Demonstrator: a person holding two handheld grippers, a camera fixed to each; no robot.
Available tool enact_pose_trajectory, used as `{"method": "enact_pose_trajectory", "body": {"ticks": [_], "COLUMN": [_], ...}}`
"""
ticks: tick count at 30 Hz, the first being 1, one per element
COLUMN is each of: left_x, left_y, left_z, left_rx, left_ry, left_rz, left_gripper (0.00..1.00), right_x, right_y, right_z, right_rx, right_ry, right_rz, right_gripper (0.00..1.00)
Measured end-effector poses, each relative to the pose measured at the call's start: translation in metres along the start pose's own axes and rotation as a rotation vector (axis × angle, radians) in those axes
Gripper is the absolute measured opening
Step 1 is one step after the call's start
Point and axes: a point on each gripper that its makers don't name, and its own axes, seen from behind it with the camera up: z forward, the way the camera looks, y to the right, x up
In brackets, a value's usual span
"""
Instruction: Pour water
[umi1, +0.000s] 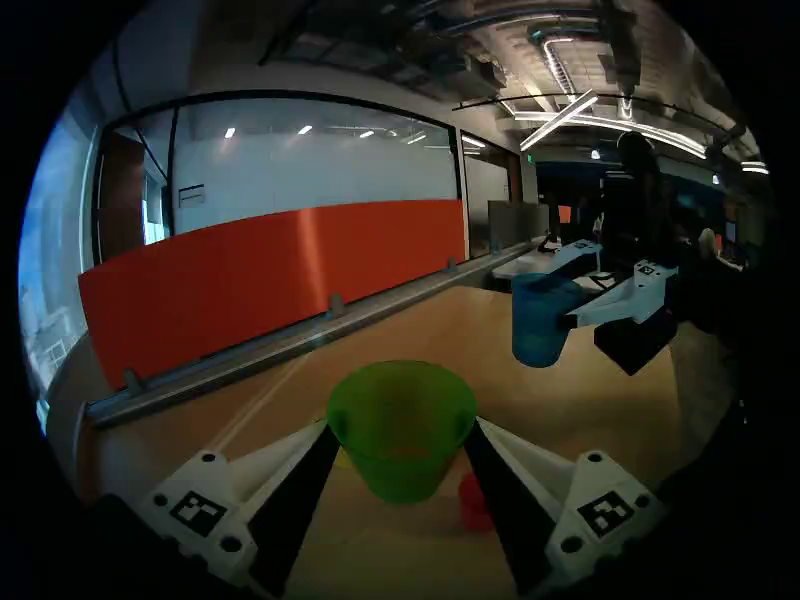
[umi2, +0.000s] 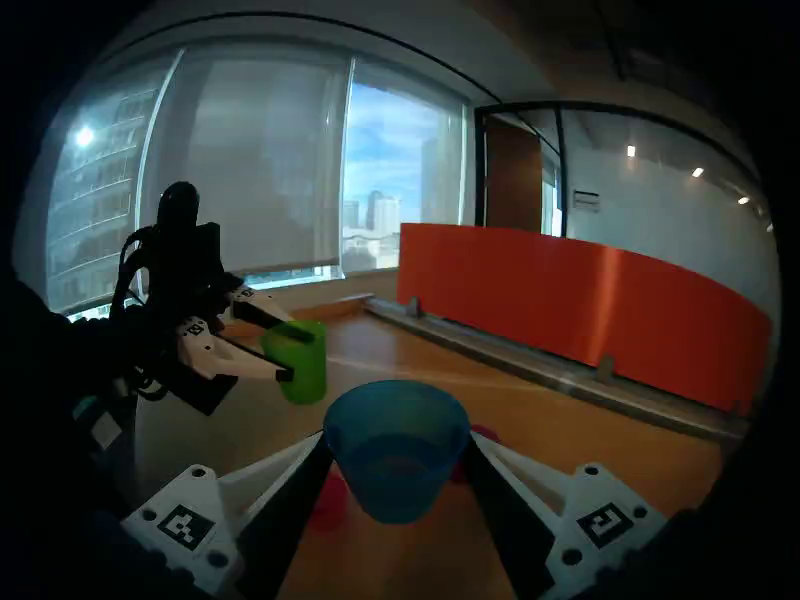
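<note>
- A wooden table (umi1: 560, 400) ran beneath both tools, with a metal rail (umi1: 300, 345) along its far edge and an orange partition panel (umi1: 270, 275) standing behind the rail.
- A glass wall rose behind the panel, and strip lights (umi1: 560, 115) crossed the dark ceiling.
- In the right gripper view, large windows with roller blinds (umi2: 250, 170) gave onto city towers.
- A small red object (umi1: 473, 500) lay on the table below and just right of the green cup (umi1: 400, 450), which hid most of it. A yellow sliver peeked out at the cup's left.
- In the right gripper view, reddish discs (umi2: 330, 500) lay under the blue cup (umi2: 397, 480), largely covered by it and by the fingers.
- Whether either cup held water could not be made out.
- The left gripper (umi1: 402, 430) was closed on the green cup, one finger pressing each side, the cup upright with its mouth facing the camera.
- The right gripper (umi2: 397, 445) clamped the blue cup in the same way.
- Seen from the left gripper view, the blue cup sat upright, ahead and to the right, apart from the green one and seemingly clear of the table.
- A dark sleeve (umi2: 60, 400) crowded the left of the right gripper view.
</note>
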Motion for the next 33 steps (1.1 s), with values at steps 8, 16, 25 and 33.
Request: {"method": "enact_pose_trajectory", "body": {"ticks": [8,16,25,33], "left_x": [0.024,0.04,0.047,0.046], "left_y": [0.008,0.018,0.023,0.028], "left_z": [-0.016,-0.026,-0.029,-0.028], "left_rx": [0.006,-0.017,-0.029,-0.04], "left_ry": [0.097,0.15,0.16,0.151], "left_rz": [-0.033,-0.068,-0.056,-0.047], "left_gripper": [0.85,0.85,0.85,0.85], "right_x": [0.018,0.026,0.032,0.038], "right_y": [-0.004,-0.007,-0.009,-0.006], "right_z": [-0.009,-0.013,-0.016,-0.017], "right_rx": [-0.001,-0.005,0.0,-0.012], "right_ry": [0.039,0.055,0.071,0.093], "right_rz": [0.007,-0.018,-0.029,-0.036], "right_gripper": [0.9,0.9,0.9,0.91]}}
